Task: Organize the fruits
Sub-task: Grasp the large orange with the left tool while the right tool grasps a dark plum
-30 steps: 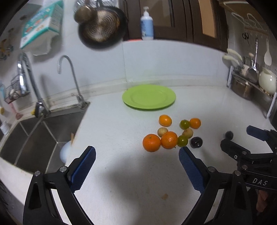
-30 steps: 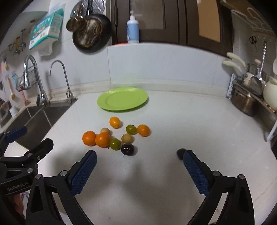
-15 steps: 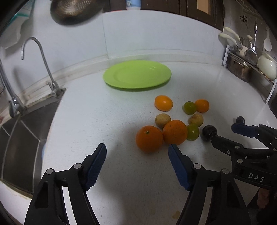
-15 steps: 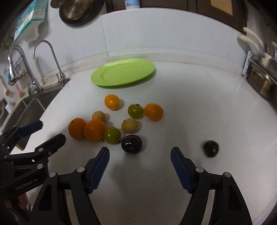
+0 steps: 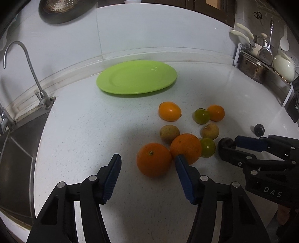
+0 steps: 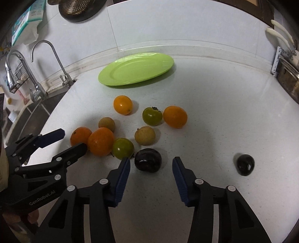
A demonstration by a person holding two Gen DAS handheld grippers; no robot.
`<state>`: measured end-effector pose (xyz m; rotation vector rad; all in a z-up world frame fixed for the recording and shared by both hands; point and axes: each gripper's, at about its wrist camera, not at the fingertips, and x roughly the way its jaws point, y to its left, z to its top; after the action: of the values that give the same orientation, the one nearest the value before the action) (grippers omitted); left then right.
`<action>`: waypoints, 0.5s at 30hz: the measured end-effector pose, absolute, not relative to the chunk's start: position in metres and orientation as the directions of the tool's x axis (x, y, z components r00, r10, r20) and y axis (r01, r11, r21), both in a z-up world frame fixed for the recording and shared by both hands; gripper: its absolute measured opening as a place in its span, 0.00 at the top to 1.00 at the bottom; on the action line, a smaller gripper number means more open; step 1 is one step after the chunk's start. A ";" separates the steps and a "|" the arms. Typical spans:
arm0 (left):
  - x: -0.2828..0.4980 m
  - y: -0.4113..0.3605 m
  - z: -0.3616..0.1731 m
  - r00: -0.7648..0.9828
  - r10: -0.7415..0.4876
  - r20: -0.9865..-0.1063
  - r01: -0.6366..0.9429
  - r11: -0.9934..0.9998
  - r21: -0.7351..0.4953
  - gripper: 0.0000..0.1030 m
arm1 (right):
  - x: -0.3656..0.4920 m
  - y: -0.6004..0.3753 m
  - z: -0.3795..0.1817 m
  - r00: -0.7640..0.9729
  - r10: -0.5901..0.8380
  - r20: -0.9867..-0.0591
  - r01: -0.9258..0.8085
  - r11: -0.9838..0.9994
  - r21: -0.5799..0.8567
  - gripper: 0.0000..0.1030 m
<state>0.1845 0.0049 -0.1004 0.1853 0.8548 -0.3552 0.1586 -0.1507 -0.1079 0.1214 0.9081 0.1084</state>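
Left claw [image 5: 148,169] low centre of left view, jaws closing, big orange [image 5: 154,159] between blue pads [image 5: 112,177] but pads not pressing it. Second orange [image 5: 186,147] touching first, right pad tip just in front of it. Right claw [image 6: 151,169] low centre of right view, jaws closing around dark plum [image 6: 148,160], pads either side, not touching yet. Second dark fruit [image 6: 245,164] alone at right, well apart from cluster. Rest of fruit loose on white surface [image 6: 214,112] mid-frame: two green [image 6: 152,116] [image 6: 123,148], two tan [image 6: 144,135] [image 6: 106,124], two small orange [image 6: 122,104] [image 6: 175,116]. Green plate [image 5: 136,76] bare, upper centre, near back wall, apart from fruit. Tap [image 5: 28,61] and sink [image 5: 16,158] at left edge. Strainer [image 6: 78,8] hanging top left. Pot rack [image 5: 261,61] at upper right. Each claw also visible in other view, at side edge.
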 end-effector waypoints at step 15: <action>0.189 0.006 -0.101 0.572 -0.295 -0.765 0.420 0.907 -0.035 0.63 | 0.171 -0.149 -0.110 0.584 0.175 -0.792 -0.057 0.983 0.175 0.68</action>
<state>0.1893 0.0063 -0.1011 0.1567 0.8651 -0.4216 0.1706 -0.1488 -0.1097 0.1354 0.9376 0.1357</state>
